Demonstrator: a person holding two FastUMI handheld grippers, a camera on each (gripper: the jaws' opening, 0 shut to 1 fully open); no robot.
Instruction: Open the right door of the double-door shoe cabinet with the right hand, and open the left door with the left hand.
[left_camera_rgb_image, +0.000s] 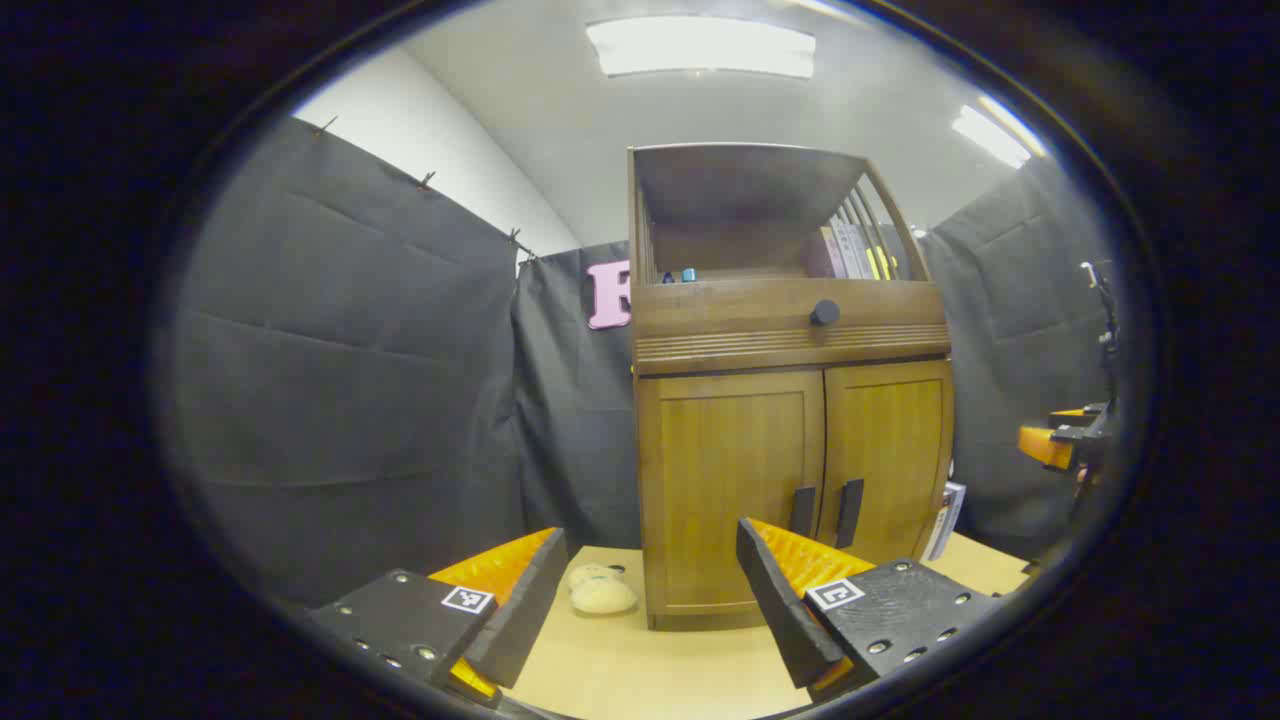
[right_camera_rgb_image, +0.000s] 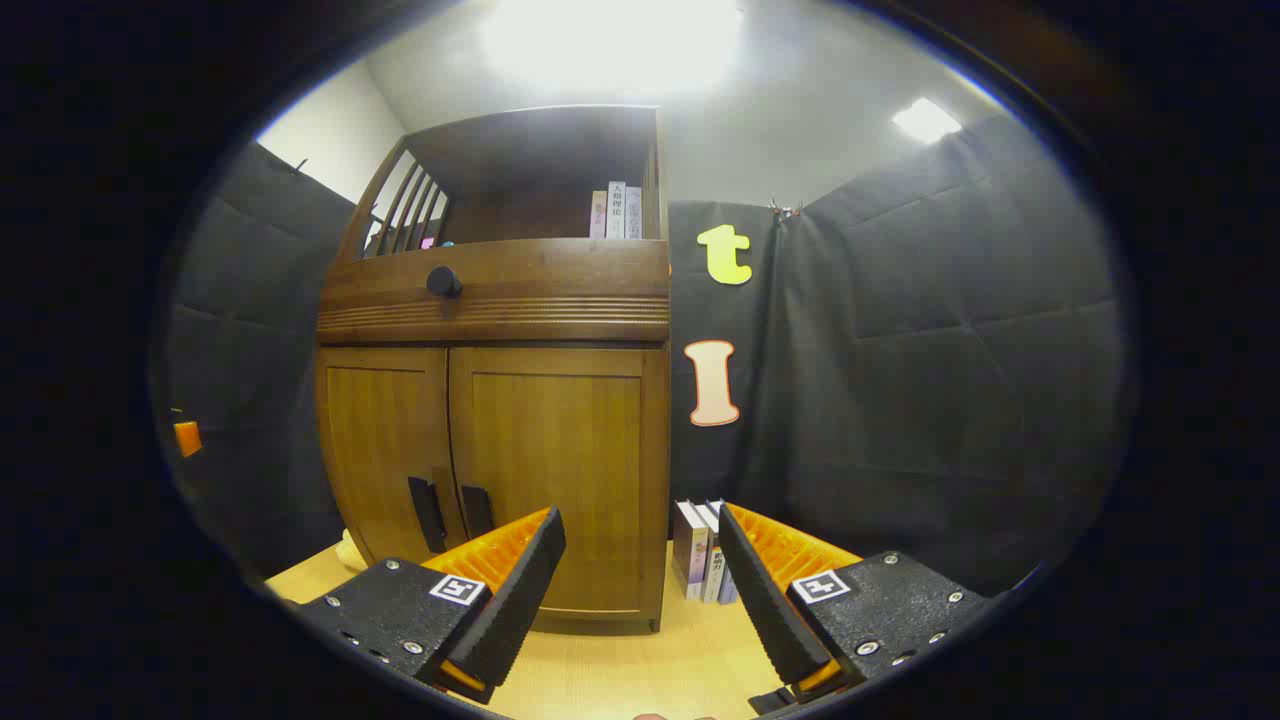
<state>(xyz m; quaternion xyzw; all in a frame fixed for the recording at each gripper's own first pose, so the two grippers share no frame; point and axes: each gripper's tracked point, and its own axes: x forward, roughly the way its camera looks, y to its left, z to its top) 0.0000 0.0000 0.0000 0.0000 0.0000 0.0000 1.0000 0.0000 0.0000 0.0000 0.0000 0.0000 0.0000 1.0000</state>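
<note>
Left gripper view looks across the table (left_camera_rgb_image: 640, 670) at the shoe cabinet (left_camera_rgb_image: 790, 400), which stands at the far side, both doors shut. My left gripper (left_camera_rgb_image: 650, 590) is spread wide and empty, held back and left of the left door (left_camera_rgb_image: 730, 480), I judge so I can line up on its handle (left_camera_rgb_image: 802, 510). The right door (right_camera_rgb_image: 550, 470) lies flush beside it, its dark handle (right_camera_rgb_image: 476, 510) just beside the seam. My right gripper (right_camera_rgb_image: 640, 590) is also spread, holding nothing, aimed past the cabinet's right edge toward some books (right_camera_rgb_image: 700, 550).
</note>
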